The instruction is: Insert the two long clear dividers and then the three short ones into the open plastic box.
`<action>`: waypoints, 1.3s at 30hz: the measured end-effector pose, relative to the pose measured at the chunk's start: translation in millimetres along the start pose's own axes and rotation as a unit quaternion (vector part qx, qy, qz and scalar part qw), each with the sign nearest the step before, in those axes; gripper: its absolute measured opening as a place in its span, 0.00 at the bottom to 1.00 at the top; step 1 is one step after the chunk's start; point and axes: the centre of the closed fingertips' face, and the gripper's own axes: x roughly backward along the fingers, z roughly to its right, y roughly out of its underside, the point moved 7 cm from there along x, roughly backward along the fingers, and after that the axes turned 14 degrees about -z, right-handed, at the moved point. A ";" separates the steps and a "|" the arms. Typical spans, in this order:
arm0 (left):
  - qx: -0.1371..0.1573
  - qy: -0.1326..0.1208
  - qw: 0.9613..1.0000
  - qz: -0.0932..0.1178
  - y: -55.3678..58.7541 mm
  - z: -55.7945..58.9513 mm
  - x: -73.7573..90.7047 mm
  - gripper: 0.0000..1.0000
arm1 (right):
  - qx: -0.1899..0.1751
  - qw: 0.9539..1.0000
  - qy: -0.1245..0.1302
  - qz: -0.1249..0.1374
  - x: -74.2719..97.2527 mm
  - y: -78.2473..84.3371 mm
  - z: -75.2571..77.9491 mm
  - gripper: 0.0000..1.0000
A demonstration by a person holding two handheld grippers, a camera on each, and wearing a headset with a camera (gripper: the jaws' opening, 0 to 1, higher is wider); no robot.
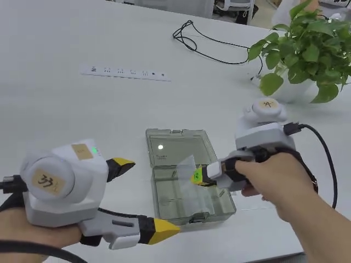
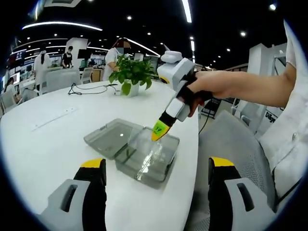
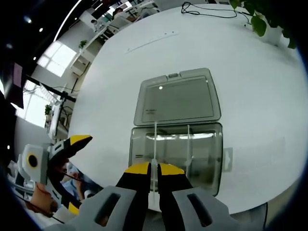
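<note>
Two tongs are hovering over the white surface (image 1: 66, 44) in the head view. Left tongs (image 1: 143, 197) are gaping wide and holding nothing at 8 o'clock of the box (image 1: 229, 207), whose lid (image 1: 178, 143) is lying flat at 12 o'clock. Right tongs (image 1: 200, 176) are sitting at 3 o'clock, pinching a clear divider (image 1: 185, 167) that is tilting above the box's middle.

In the left gripper view, the divider (image 2: 140, 140) is hanging over the open tray. Whether its lower edge is touching a slot, I cannot tell.

In the right gripper view, the jaws are standing almost closed on the divider's near edge, and the sheet (image 3: 155, 139) is running edge-on toward 12 o'clock across the box's left half. A second thin line at 3 o'clock of it may be a divider already seated; I cannot tell.

By my judgement, a divider is being set in, probably one of the long pair. The next move is calling for squaring the sheet with the wall slots, pressing it straight down, then letting go.
</note>
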 end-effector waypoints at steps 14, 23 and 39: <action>0.011 0.003 1.000 0.000 -0.3 -0.6 -2.8 0.88 | 0.014 1.000 0.015 -0.013 -8.3 -4.3 1.6 0.06; 0.015 0.003 1.000 0.000 0.1 -1.4 -3.7 0.88 | 0.023 0.999 0.024 -0.016 -10.9 -6.2 2.2 0.06; 0.020 0.003 1.000 -0.001 0.3 -2.3 -4.9 0.87 | 0.057 0.997 0.054 -0.022 -10.2 -7.3 -3.1 0.07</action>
